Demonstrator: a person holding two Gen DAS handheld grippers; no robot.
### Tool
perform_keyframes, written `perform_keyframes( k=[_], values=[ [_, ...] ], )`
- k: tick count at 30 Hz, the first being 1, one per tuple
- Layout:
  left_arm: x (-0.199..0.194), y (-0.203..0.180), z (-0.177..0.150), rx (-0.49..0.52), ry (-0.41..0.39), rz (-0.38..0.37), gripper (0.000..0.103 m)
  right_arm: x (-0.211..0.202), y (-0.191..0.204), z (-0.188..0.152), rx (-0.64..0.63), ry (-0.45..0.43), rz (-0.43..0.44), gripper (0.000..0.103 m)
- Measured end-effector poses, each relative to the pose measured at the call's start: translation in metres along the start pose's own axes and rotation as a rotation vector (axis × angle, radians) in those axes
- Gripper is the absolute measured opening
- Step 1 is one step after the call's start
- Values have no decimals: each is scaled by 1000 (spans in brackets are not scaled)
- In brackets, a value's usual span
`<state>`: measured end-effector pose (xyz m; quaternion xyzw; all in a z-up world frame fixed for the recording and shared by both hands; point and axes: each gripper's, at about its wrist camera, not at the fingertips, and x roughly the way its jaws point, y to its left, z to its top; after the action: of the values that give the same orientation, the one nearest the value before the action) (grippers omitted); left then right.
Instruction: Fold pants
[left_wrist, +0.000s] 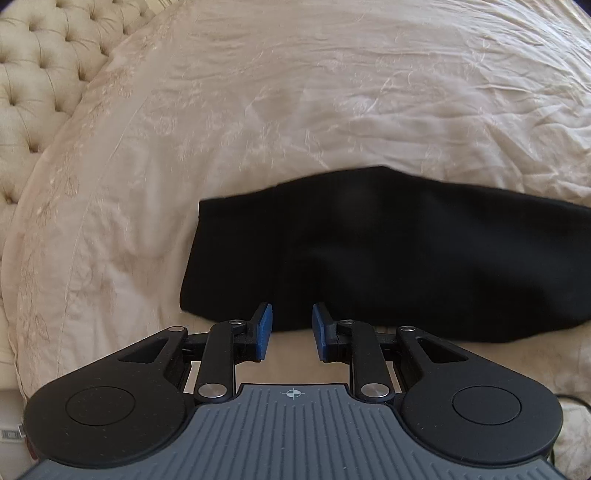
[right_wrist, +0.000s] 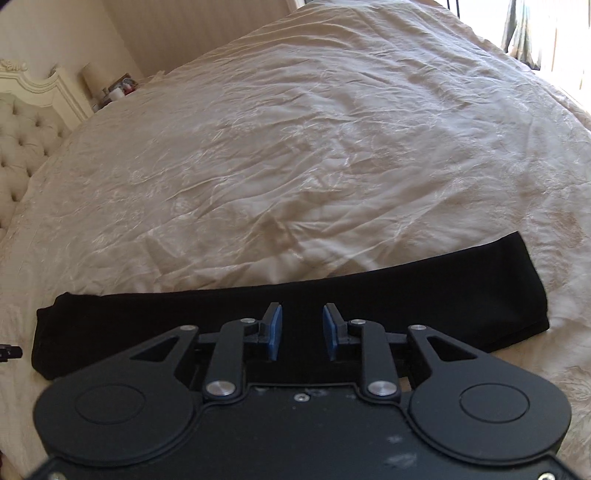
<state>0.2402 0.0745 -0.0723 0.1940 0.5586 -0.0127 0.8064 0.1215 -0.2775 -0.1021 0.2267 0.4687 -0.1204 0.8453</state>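
The black pants (right_wrist: 295, 306) lie folded into a long band on the cream bedspread (right_wrist: 295, 147), long axis crosswise just ahead of both tools. The right gripper (right_wrist: 302, 330) and left gripper (left_wrist: 291, 326) stand narrowly parted, holding nothing.

The black pants (right_wrist: 369, 306) lie folded into a long, narrow band across the near part of the bed. The cloth rests flat, its ends squared off, with only soft creases visible along it.
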Motion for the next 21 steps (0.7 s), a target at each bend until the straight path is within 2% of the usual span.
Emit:
perform_keyframes(
  k=[2, 5, 10, 14, 19, 21],
  values=[
    [7, 3, -17, 8, 18, -6, 23, 5, 26, -14, -45, 42, 51, 27],
    [19, 3, -31, 70, 20, -6, 23, 12, 69, -36, -110, 99, 120, 28],
    [41, 4, -34, 182, -6, -43, 23, 33, 132, -68, -133, 193, 209, 30],
    [64, 6, -28, 295, -44, -25, 23, 54, 172, -93, -119, 250, 201, 32],
    [90, 14, -20, 423, -87, -28, 26, 77, 210, -113, -122, 273, 154, 35],
    [102, 20, -16, 455, -98, 19, 26, 83, 215, -117, -108, 272, 137, 36]
  ],
)
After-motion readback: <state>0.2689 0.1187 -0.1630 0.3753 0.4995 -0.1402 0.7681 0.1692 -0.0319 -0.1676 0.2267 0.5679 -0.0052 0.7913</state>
